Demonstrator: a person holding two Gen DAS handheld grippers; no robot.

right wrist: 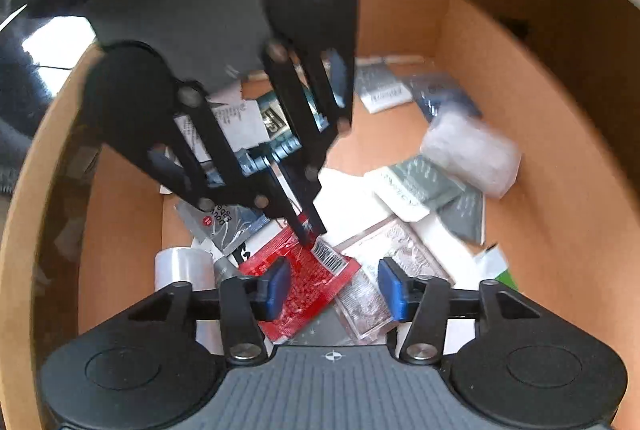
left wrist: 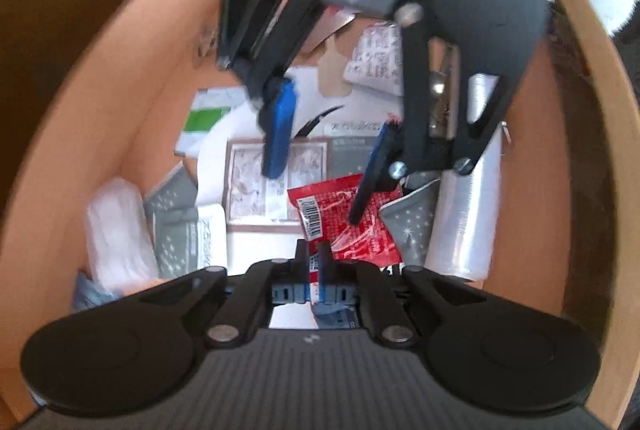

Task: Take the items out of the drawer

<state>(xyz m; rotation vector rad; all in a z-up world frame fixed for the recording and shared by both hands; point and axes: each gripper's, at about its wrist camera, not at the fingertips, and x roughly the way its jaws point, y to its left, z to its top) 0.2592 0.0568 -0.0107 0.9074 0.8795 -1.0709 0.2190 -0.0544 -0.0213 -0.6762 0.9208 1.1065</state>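
Red packet (right wrist: 316,282): lies flat amid the drawer (right wrist: 500,134) clutter; long axis diagonal, barcode end away from the right camera.
Left hand-held gripper (left wrist: 314,262): clenched on the packet's edge (barcode corner).
Right hand-held gripper (right wrist: 334,288): released — fingers spread above the packet.

Red packet (right wrist: 316,278) — flat in cluttered drawer (right wrist: 540,166)

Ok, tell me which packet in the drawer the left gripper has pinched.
The red packet with the white barcode label. The left gripper is shut on its barcode end, while the grey starred packets lie untouched among the papers.
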